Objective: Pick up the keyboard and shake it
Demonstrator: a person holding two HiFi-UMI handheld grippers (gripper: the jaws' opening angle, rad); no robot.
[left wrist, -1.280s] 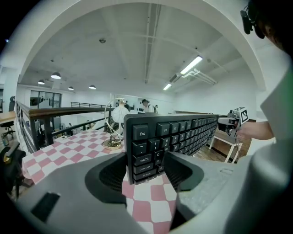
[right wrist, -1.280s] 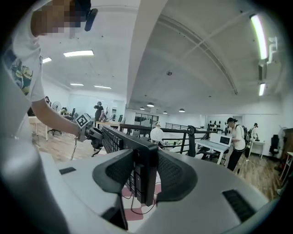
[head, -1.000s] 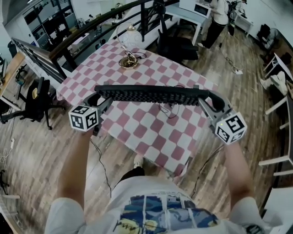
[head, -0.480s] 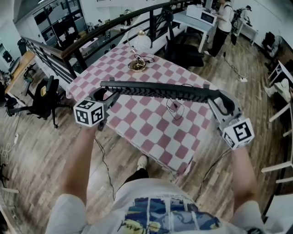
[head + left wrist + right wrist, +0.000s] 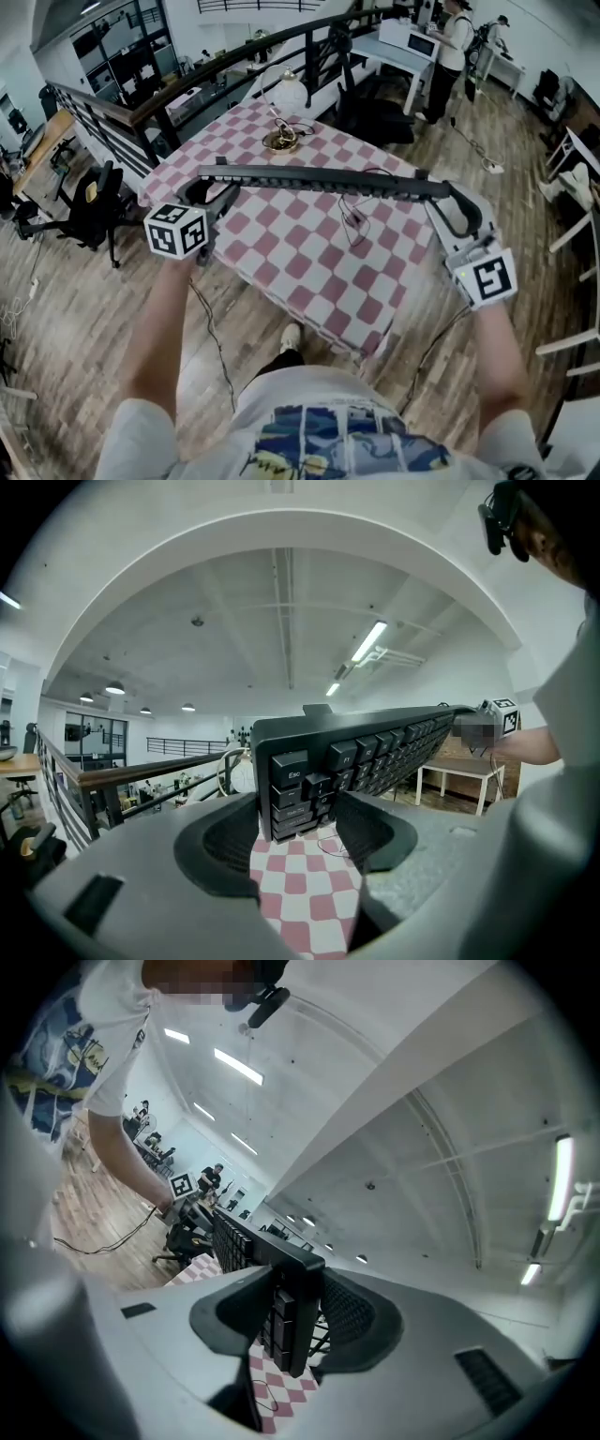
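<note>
While I hold the keyboard (image 5: 319, 181) in the air above the checked tabletop (image 5: 309, 267), turned on its long edge, my left tongs (image 5: 212, 190) are clamped on its Esc end. My right tongs (image 5: 450, 199) are clamped on the opposite end, so it spans between them, clear of the cloth.

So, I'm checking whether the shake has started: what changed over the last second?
The keyboard rose and rolled about its long axis, from keys facing up to nearly edge-on. The left claw and right claw stay shut on its ends; checked table unchanged.
</note>
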